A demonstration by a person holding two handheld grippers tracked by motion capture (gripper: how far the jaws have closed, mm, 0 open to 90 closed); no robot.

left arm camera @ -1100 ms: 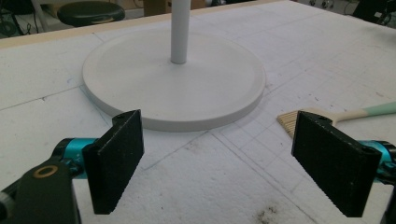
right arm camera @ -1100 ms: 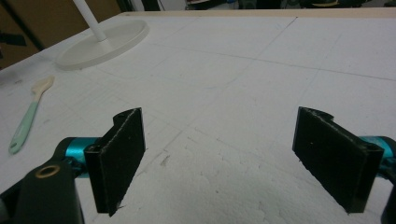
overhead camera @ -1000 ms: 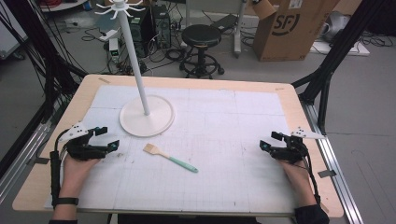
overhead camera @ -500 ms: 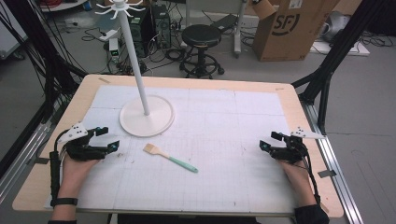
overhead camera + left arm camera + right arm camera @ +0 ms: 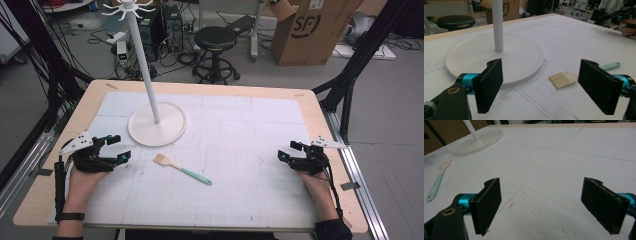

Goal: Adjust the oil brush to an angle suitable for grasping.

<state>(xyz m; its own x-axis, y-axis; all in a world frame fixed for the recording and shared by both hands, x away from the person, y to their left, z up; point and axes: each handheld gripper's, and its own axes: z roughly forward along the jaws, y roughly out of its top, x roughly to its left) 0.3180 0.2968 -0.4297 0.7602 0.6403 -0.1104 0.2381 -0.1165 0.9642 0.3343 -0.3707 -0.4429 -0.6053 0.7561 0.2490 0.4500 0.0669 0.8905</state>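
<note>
A small brush (image 5: pixel 181 169) with a tan head and mint-green handle lies flat on the white mat, just in front of the stand's base. In the left gripper view the brush (image 5: pixel 564 78) rests a short way ahead, between the jaws. The brush (image 5: pixel 437 180) lies far off to the left in the right gripper view. My left gripper (image 5: pixel 117 148) is open at the table's left, jaws wide apart and empty. At the right side my right gripper (image 5: pixel 289 151) is open too, holding nothing. A white pole stand (image 5: pixel 156 130) with hooks on top rises behind the brush.
The stand's round base (image 5: pixel 524 53) sits close ahead of the left gripper. A white gridded mat (image 5: pixel 240 150) covers the wooden table (image 5: pixel 320 107). Beyond the far edge stand a black stool (image 5: pixel 215 37) and a cardboard box (image 5: pixel 312 27).
</note>
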